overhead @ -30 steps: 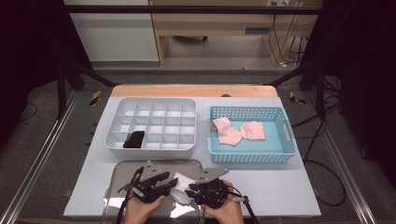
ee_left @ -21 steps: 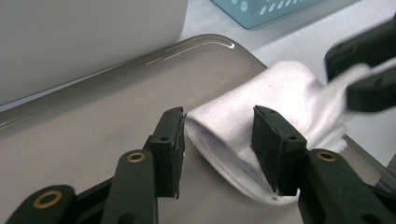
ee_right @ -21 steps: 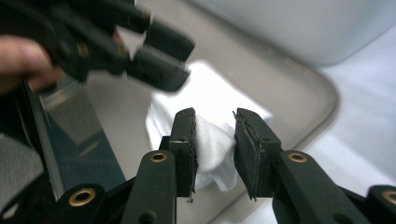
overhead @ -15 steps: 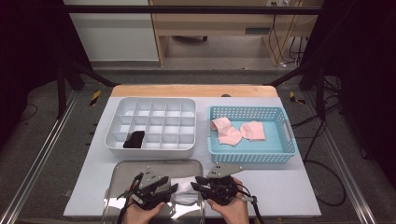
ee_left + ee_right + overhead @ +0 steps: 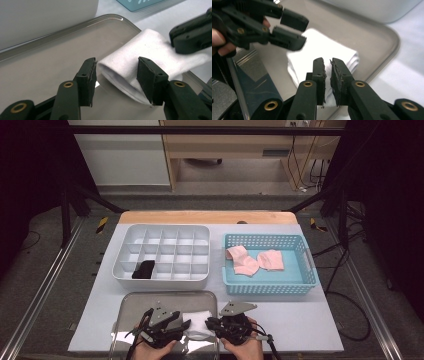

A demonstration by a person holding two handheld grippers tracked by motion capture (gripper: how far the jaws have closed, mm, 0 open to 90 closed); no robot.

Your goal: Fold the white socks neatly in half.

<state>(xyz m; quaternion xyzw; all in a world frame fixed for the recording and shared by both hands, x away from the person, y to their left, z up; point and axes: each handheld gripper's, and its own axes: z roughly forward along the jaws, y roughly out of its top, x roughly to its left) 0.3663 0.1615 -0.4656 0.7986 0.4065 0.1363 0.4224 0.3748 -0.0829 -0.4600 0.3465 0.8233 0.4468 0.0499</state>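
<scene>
A: Where is the sock (image 5: pixel 140 57) found?

B: On the tray (image 5: pixel 135 306), lying folded between the two grippers. Seen from the left gripper (image 5: pixel 117 80), its rounded fold lies just ahead, between the jaws, which have just been opening and stand apart; the left pad does not touch the cloth, and whether the right one rests on it cannot be told. From the right gripper (image 5: pixel 328 75), the sock lies directly ahead and under the tips.

A: And the right jaws?

B: They have just been closing and stand nearly together, a thin edge of the sock apparently nipped between them; the nip itself is hidden by the pads.

A: How is the sock expected to handle?

B: It is judged light, soft and limp, so it will sag and unfold if lifted by one layer. Nothing fragile is seen. Slip is likely only on a thin pinch.

A: Where should hold be taken?

B: At the thick folded end nearest the left gripper, with all layers caught together
</scene>
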